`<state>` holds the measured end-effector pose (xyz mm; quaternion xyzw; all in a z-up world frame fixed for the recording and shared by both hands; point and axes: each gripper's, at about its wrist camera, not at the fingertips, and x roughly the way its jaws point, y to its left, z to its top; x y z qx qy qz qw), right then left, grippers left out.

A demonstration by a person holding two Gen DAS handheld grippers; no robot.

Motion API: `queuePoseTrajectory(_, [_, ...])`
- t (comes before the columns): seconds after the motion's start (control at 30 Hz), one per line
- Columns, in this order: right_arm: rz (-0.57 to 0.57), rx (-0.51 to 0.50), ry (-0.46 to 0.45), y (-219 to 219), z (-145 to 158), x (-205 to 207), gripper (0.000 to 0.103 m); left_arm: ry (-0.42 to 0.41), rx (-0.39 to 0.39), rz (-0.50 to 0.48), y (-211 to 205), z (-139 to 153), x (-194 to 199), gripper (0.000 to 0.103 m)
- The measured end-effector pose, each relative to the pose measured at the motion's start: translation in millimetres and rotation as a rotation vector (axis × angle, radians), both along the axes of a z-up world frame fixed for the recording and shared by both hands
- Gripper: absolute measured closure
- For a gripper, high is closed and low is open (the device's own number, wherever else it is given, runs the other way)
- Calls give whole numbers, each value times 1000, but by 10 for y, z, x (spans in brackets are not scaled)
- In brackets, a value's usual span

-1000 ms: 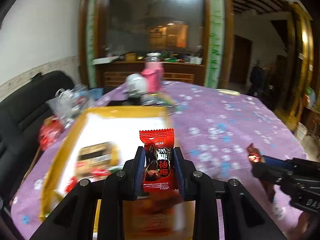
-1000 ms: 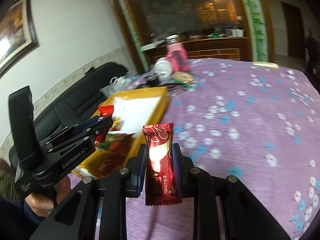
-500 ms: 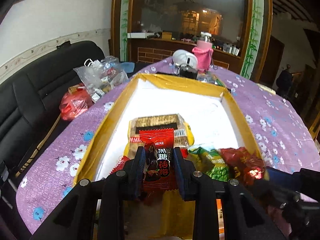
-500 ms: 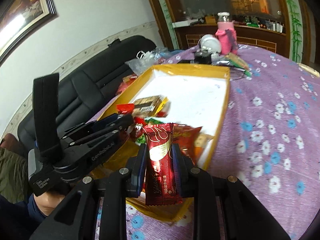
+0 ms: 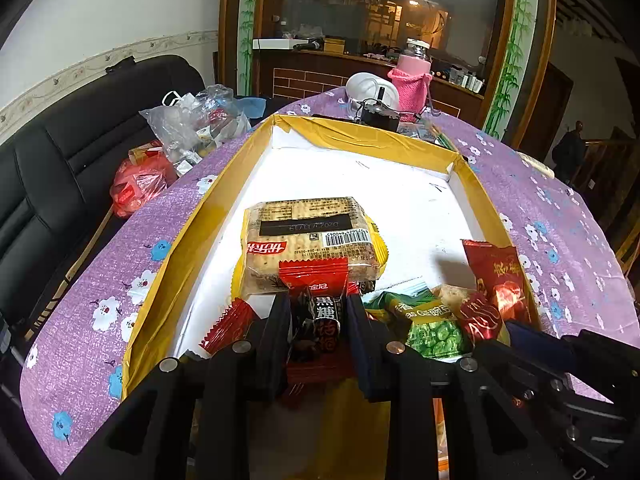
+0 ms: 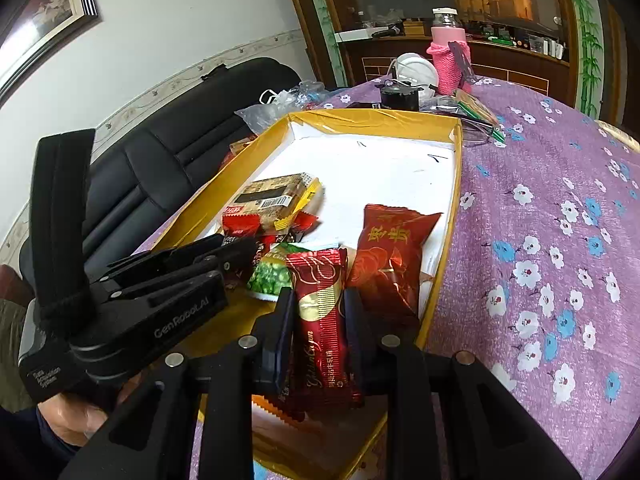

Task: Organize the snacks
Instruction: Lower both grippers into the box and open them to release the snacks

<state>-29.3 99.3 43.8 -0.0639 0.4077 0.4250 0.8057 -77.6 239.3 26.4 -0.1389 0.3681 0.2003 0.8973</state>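
Snack packets (image 5: 316,312) (image 6: 324,320) clamped between jaws

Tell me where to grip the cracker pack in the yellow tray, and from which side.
Take the cracker pack across its two long sides near the middle, coming down from above. It lies flat and label-up on the yellow tray, and its far end is clear, while small red packets crowd its near end. Both grippers hold snacks, so one must release first.

Both grippers — left (image 5: 318,320), right (image 6: 320,312) — jaws clamped.
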Motion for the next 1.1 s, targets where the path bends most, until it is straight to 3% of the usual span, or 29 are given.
queuePoseTrajectory(1.1, [9, 25, -16, -31, 36, -97, 77, -5, 41, 17, -32, 37, -13, 72])
